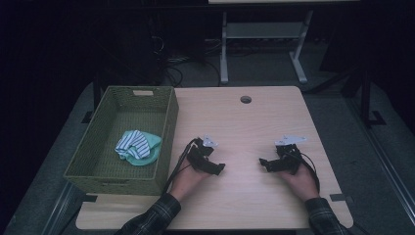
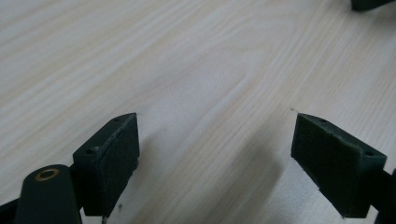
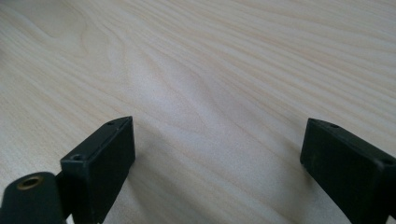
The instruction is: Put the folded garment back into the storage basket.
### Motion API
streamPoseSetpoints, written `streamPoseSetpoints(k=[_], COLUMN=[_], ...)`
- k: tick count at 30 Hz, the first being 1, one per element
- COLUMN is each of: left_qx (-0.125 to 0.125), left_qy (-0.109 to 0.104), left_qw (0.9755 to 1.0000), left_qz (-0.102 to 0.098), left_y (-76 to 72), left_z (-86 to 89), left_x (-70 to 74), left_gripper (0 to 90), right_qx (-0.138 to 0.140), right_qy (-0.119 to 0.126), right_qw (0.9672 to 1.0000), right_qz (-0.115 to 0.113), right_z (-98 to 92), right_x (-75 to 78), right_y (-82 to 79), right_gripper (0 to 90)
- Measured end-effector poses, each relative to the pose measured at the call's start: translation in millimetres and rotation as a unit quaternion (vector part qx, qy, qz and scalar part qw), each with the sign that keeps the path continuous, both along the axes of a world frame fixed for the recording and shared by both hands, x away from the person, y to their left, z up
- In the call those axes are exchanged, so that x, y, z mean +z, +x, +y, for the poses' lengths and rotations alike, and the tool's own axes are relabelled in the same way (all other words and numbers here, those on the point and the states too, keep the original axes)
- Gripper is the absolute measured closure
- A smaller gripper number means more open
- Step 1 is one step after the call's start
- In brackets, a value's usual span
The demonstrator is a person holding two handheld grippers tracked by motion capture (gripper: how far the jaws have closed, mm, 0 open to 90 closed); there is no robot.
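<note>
My left gripper [image 1: 219, 168] rests low over the light wooden table [image 1: 244, 127], just right of the green basket [image 1: 100, 152]. In the left gripper view its jaws stand wide apart around bare wood, left gripper [image 2: 215, 140] open. My right gripper [image 1: 265, 162] sits on the table's right half, pointing toward the left one. The right gripper [image 3: 217, 149] is open too, with nothing between its fingers [image 3: 105, 158]. A striped white and blue cloth [image 1: 133, 144] lies bunched on a mint green cloth [image 1: 151, 147] inside the basket.
The woven green basket occupies the table's left edge. A round cable hole [image 1: 245, 99] sits near the table's far edge. A white table frame [image 1: 264, 34] and cables stand on the dark floor beyond.
</note>
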State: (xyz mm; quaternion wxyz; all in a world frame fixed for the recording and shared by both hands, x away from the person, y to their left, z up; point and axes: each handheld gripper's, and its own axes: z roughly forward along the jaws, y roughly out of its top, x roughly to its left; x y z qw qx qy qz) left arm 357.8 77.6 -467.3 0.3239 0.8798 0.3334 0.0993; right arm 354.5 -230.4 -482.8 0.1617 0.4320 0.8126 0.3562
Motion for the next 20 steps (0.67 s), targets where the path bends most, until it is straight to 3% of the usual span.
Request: streamPoseSetpoints(k=[5,20], left_qx=[-0.001,-0.01], left_qy=[0.012,-0.01], left_qw=[0.9996,0.9989], left_qz=[-0.026,-0.045], left_y=[-2.1,-5.2], left_z=[-0.7,4.0], left_x=[-3.0,-8.3], left_gripper=[14.5,12.5], right_qx=[0.0,0.0], right_qy=[0.0,0.0], right_qw=[1.0,1.0], right_qz=[0.0,0.0], right_z=[0.0,0.0], right_x=[0.0,0.0], right_y=[0.0,0.0], right_gripper=[9.6,9.6])
